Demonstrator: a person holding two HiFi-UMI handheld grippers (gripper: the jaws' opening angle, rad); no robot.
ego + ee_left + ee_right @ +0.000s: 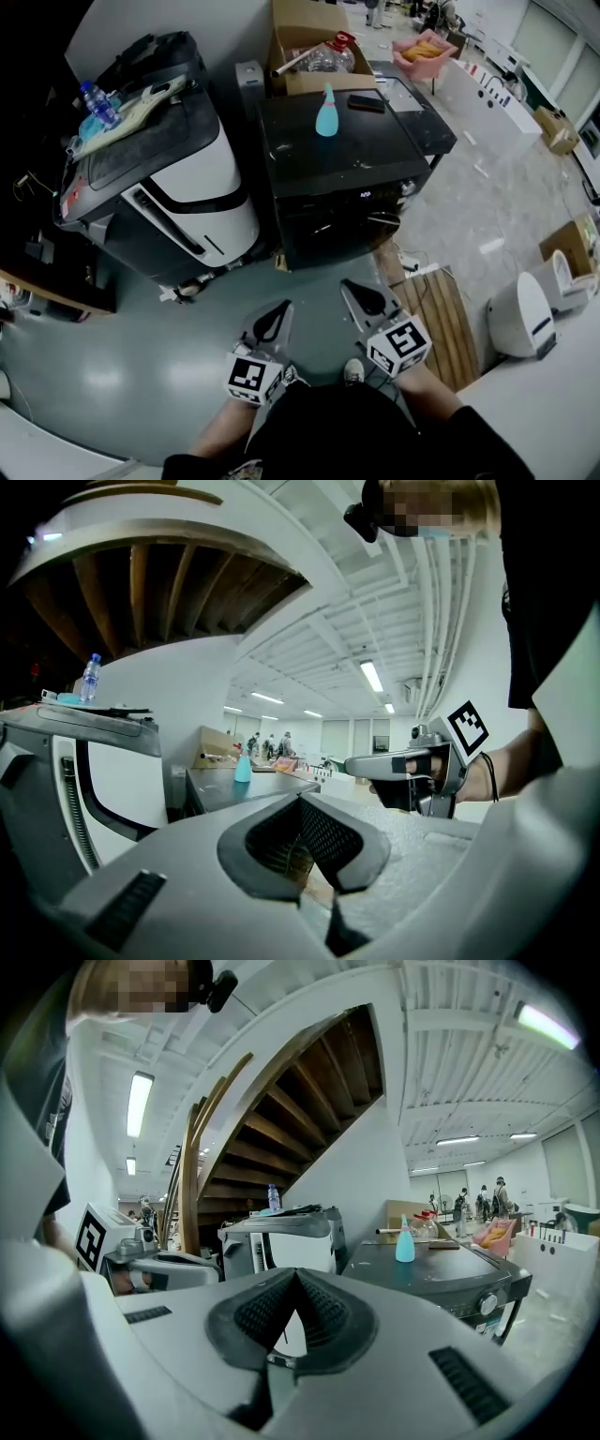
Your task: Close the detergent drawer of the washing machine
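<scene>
The black washing machine [356, 155] stands ahead of me, with its front panel [337, 202] in shadow; I cannot make out the detergent drawer on it. A teal bottle [326, 112] and a dark phone [366, 103] rest on its lid. My left gripper [278, 314] and right gripper [356, 292] hover side by side over the floor, short of the machine's front, both shut and holding nothing. The left gripper view shows its jaws [300, 801] closed, with the machine [234, 789] beyond. In the right gripper view the jaws [296, 1275] are closed too, and the machine [441, 1279] stands at the right.
A white and black appliance [187, 187] stands left of the washer, a water bottle [97, 101] among the clutter on top. Behind it sits a cardboard box [305, 37]. A wooden pallet [441, 309] and a white device [525, 314] lie to the right. A staircase [281, 1119] rises behind.
</scene>
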